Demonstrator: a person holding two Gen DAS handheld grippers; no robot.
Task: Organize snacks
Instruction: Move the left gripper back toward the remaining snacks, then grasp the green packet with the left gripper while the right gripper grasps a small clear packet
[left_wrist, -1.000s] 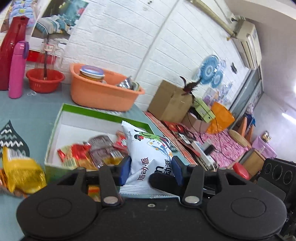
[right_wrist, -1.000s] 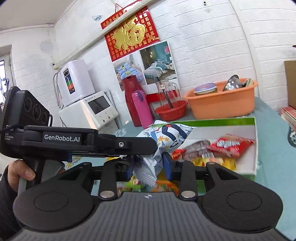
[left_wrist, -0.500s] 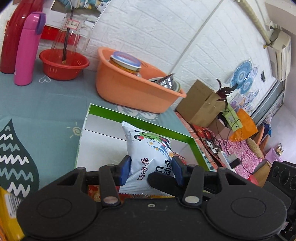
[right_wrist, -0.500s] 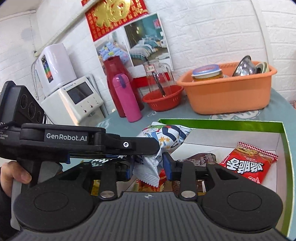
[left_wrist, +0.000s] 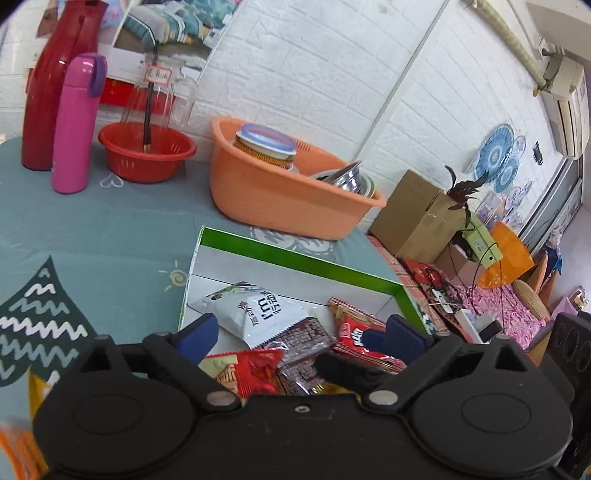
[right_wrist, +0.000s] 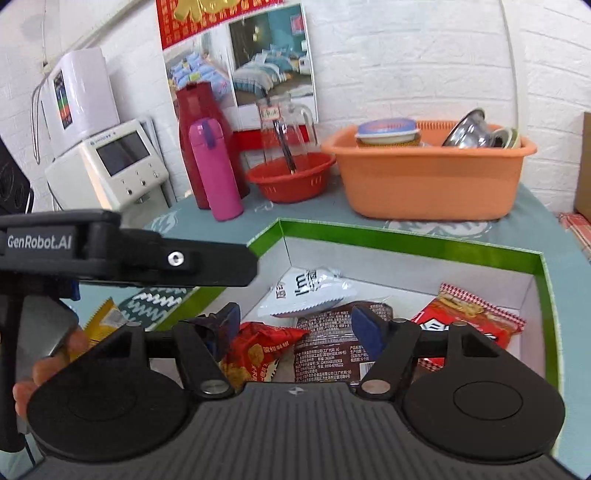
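Both claws have just been opening and now stand spread w/ nothing between the pads: left gripper (left_wrist: 301, 330) and right gripper (right_wrist: 295, 321) both hang over the near half of the green-rimmed white cardboard box (right_wrist: 406, 245). The white crinkly snack bag w/ black lettering (left_wrist: 258, 308) lies flat inside the box, toward its far-left corner, touching the dark brown printed wrapper (right_wrist: 328, 341) just nearer. A red foil packet (right_wrist: 258, 347) sits at near left and a red-and-white snack pack (right_wrist: 469, 317) at right, all in the box. So the drop looks done; the step in hand seems to be clearing out and fetching more. A yellow snack bag (right_wrist: 98, 321) lies outside on the teal patterned tablecloth (left_wrist: 110, 229), left of the box. To do it well, I'd say: lift both grippers straight up before swinging left so the pads don't snag a wrapper edge, then approach the yellow one low w/ the claw wide. The orange plastic tub (right_wrist: 428, 181) at the far side is out of the way.
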